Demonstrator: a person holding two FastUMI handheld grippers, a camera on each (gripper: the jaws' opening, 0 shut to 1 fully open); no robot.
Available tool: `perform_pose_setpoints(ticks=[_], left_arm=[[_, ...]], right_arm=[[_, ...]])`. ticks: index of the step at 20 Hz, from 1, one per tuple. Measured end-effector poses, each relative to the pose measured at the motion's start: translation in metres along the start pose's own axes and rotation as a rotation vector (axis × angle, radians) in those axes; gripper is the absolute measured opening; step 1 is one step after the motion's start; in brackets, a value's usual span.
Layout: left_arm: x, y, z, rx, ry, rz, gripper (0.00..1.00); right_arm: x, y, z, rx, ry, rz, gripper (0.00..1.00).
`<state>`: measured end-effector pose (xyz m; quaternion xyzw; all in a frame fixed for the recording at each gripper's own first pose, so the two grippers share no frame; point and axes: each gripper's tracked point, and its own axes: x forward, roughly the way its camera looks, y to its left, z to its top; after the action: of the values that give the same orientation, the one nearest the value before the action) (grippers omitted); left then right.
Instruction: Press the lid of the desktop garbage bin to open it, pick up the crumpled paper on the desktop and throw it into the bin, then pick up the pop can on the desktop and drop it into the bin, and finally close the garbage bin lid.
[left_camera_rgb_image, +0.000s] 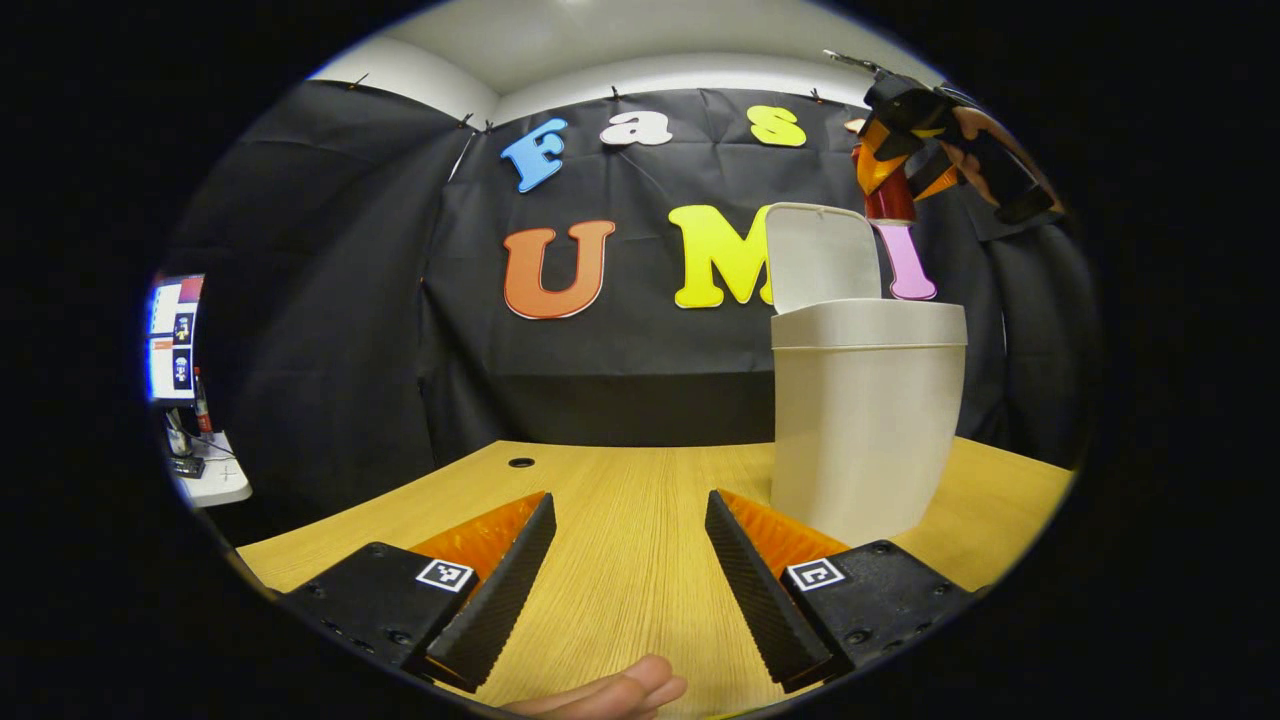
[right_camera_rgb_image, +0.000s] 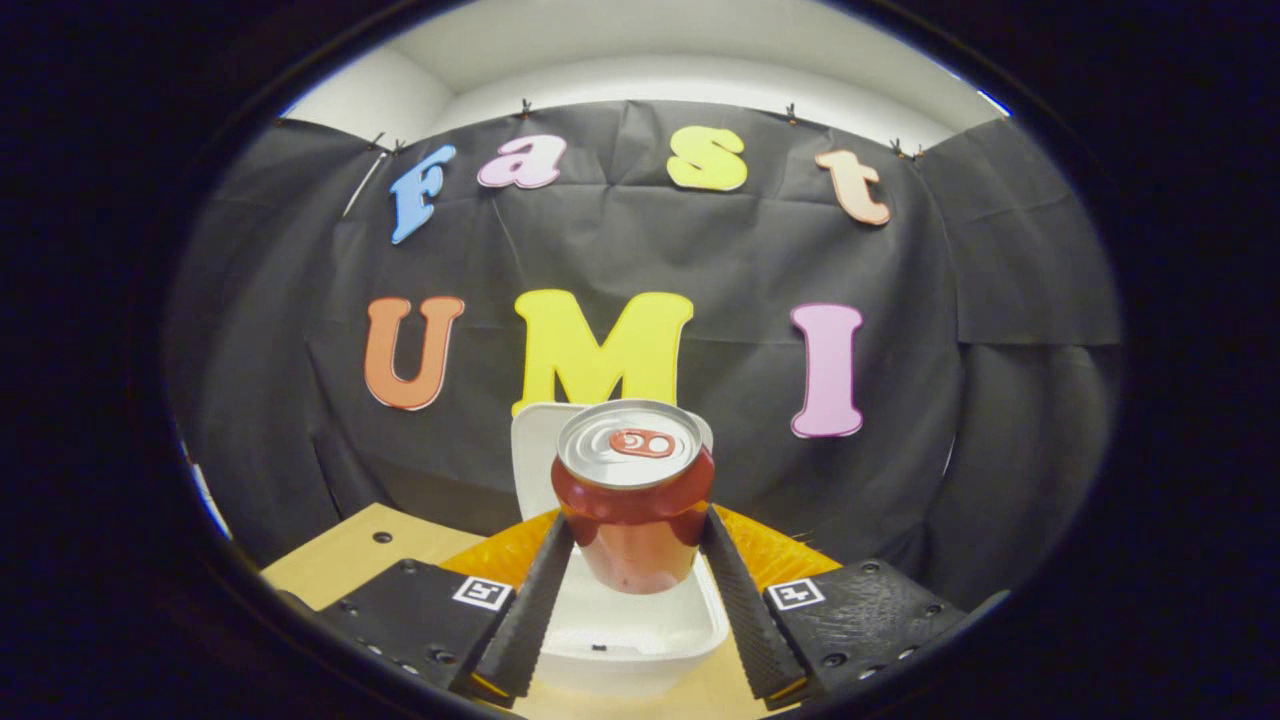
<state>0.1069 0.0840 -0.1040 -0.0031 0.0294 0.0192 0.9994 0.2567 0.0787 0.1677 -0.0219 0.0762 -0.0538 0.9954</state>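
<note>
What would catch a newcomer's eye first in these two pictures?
First, the red pop can, clamped upright between the jaws of the right gripper and held above the open mouth of the pale garbage bin. In the left gripper view the same bin stands on the wooden desk with its lid flipped up, while the left gripper waits low, jaws open.

One garbage bin (left_camera_rgb_image: 866, 420) sits on the one wooden desk (left_camera_rgb_image: 620, 540) with its one lid (left_camera_rgb_image: 822, 255) flipped up, one pop can (right_camera_rgb_image: 633, 495) hangs right above the bin, two grippers are around (left gripper (left_camera_rgb_image: 630, 570), right gripper (right_camera_rgb_image: 632, 600)), plus one monitor (left_camera_rgb_image: 176, 338) way off left of the bin.
</note>
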Motion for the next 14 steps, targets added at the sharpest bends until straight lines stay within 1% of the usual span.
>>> perform_pose_setpoints(ticks=[3,6,7,8,11,13,14], left_arm=[[0.0,-0.001,0.0,0.012,0.003,0.006,0.98],[0.0,-0.008,-0.004,0.033,0.011,-0.003,0.98],[0.001,-0.01,-0.006,0.032,0.017,-0.01,1.0],[0.001,-0.011,-0.009,0.029,0.024,-0.013,0.98],[0.003,-0.014,-0.016,0.031,0.055,-0.019,0.97],[0.003,-0.012,-0.014,0.052,0.05,-0.013,0.98],[0.003,-0.012,-0.016,0.06,0.05,-0.012,0.98]], right_arm=[[0.019,0.005,-0.016,-0.009,0.045,-0.022,0.77],[0.034,0.008,-0.028,0.007,0.072,-0.025,0.78],[0.037,0.01,-0.033,0.017,0.085,-0.025,0.78],[0.039,0.013,-0.036,0.019,0.098,-0.022,0.79],[0.043,0.02,-0.045,-0.013,0.109,-0.022,0.78],[0.044,0.022,-0.051,-0.024,0.113,-0.025,0.8],[0.046,0.025,-0.055,-0.021,0.12,-0.019,0.78]])
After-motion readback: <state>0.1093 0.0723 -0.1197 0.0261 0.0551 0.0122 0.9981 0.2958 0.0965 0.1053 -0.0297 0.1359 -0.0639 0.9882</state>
